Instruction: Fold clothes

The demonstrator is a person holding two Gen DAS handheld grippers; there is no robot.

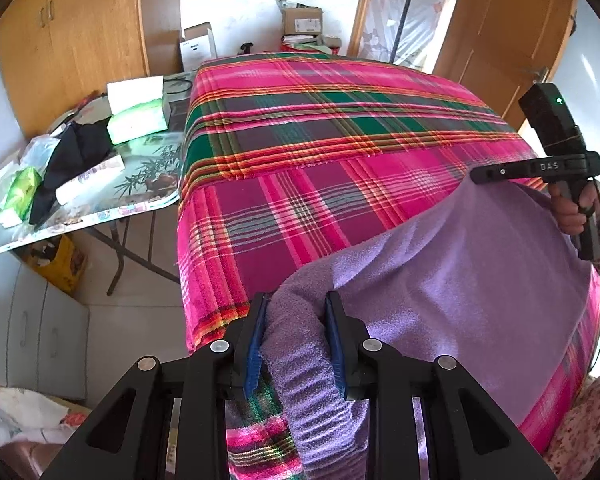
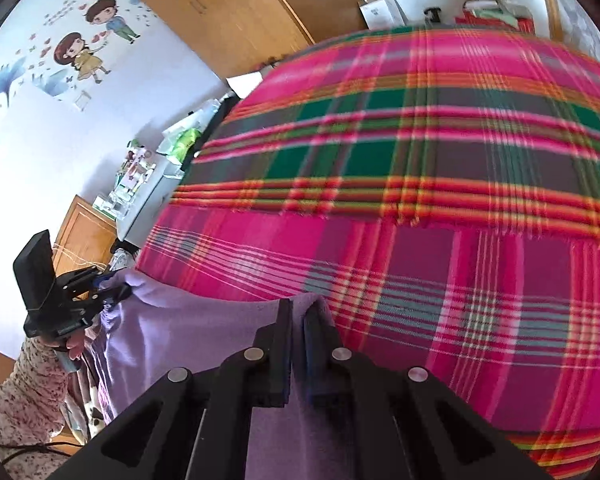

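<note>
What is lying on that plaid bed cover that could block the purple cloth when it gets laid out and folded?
Nothing visible. Both the left gripper and the right gripper are clamped on the purple cloth, and the plaid bed cover ahead of it shows no loose items. The clutter sits on the side table beside the bed.

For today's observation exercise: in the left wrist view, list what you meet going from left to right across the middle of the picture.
Cluttered folding table → plaid blanket on the bed → purple garment → right gripper, shut on the garment's far edge → the hand holding it.
</note>
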